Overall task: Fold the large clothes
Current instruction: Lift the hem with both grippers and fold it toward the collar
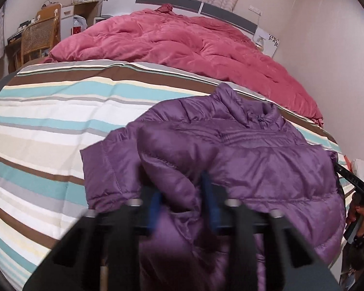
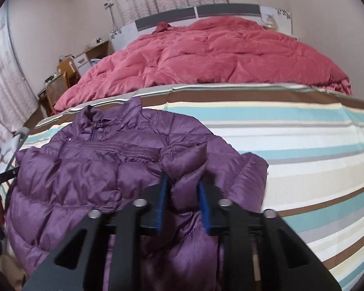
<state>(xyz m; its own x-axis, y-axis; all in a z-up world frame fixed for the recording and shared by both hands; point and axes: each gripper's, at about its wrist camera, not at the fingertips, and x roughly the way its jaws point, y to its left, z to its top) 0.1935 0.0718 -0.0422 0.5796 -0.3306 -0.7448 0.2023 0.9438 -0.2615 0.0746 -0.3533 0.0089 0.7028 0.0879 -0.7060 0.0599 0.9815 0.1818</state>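
Purple down jacket point(image 1: 242, 150) is lying on the striped bed point(image 1: 48, 121), collar toward frame top, while left gripper point(image 1: 183, 201) and right gripper point(image 2: 182, 203) are each pinching opposite folded-in side edges at lower centre between blue fingers point(image 2: 163, 201).

We see a bed point(image 1: 48, 126) covered by a striped sheet point(image 2: 303, 145) in white, teal, brown, grey and cream bands. A purple down jacket point(image 1: 254, 150) lies directly on the sheet at the near end, collar toward the headboard point(image 2: 196, 14). A crumpled pink-red quilt point(image 1: 182, 38) covers the far end up to the headboard. The jacket's near hem appears to overhang the bed edge; we cannot confirm this.
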